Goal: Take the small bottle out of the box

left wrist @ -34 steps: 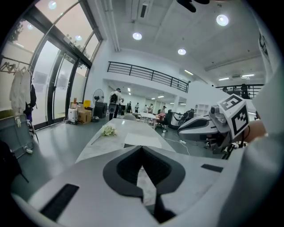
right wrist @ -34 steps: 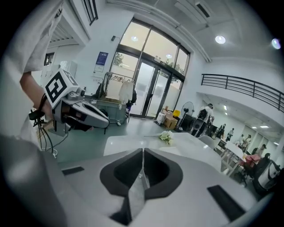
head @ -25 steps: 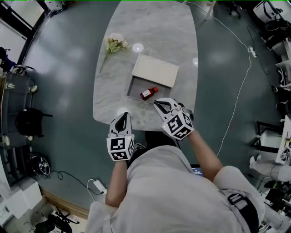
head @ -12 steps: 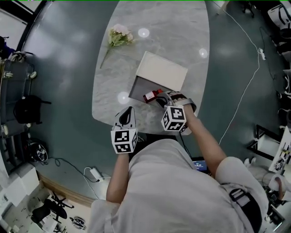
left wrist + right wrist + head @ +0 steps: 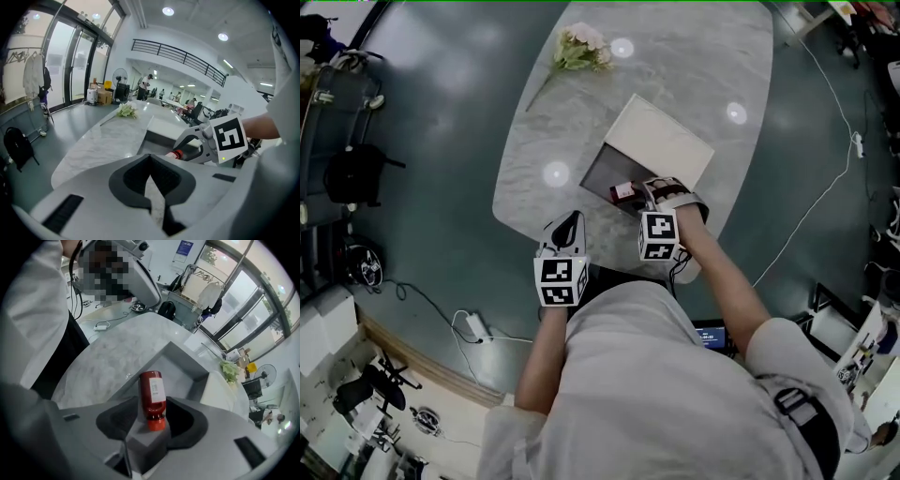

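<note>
Status: extraction not started, approach stage.

- Small red plastic bottle with white label and red cap (image 5: 152, 392) lies on its side on the floor of the open grey box (image 5: 185, 363). So nothing is out yet.
- Right gripper (image 5: 151, 430): pointed steeply down into the box. Its jaws have just been opening and now stand wide apart. The bottle's neck and cap sit in the gap between them, cap end nearest the gripper's body, base pointing away. The pads do not appear to press on it, so no hold.
- Left gripper (image 5: 150, 161): jaws fully together, nothing in them. It hangs over the near edge of the grey marble surface (image 5: 694, 56), with the box ahead of it and to its right.
- The box's cream lid (image 5: 661, 141) lies beyond the right gripper, on the far side of the opening.

Left to do, as I judge it: close on the bottle, lift it clear of the box walls, set it down outside.
</note>
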A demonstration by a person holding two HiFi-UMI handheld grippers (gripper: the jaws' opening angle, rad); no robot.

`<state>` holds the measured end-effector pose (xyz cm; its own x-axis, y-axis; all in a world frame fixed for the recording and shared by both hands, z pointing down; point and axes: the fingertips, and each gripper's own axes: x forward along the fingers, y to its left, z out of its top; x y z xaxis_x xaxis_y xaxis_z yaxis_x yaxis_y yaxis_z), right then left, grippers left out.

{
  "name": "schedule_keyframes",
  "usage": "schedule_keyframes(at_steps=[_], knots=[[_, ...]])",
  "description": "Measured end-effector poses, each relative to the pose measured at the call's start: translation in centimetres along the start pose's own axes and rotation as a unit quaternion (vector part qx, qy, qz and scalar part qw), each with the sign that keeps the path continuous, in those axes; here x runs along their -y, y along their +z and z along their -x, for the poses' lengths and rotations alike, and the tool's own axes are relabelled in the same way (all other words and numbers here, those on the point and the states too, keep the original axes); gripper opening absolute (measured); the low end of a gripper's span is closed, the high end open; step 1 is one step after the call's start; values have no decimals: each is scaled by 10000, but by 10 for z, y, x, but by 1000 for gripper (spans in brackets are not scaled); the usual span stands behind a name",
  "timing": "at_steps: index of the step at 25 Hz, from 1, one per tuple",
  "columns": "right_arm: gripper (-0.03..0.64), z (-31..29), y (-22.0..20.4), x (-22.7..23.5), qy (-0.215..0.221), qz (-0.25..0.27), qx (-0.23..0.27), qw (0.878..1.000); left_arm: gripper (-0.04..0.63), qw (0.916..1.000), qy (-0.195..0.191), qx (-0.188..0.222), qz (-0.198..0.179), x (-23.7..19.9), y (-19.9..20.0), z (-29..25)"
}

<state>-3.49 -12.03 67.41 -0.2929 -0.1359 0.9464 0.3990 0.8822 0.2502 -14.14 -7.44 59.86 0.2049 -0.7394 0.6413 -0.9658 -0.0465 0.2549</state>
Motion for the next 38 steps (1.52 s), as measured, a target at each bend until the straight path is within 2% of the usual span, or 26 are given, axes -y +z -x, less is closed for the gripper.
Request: schedule_keyframes(at_steps=[10,24,27,30,34,38], knots=[[210,-31,4,-1,298,356,-184,9988,21,9991,308,-50,276,-22,-19,8],[224,-44,19,18,243,-189,-334,9990,21,9978,502,-18,428,-41,-27,29],[222,-47,17,22,281,-575,-370,9973,21,9980,485,-18,411,-43,-26,32],[221,-41,22,25,403,-1320,-152,9903,21,9984,422,-8,371,-45,-24,33],[218,-26,27,31,274,-2360,355,9707,21,9991,290,34,323,-39,-19,33],[213,-12,24,29,159,-3149,638,9468,21,9998,70,24,204,-30,-14,28]])
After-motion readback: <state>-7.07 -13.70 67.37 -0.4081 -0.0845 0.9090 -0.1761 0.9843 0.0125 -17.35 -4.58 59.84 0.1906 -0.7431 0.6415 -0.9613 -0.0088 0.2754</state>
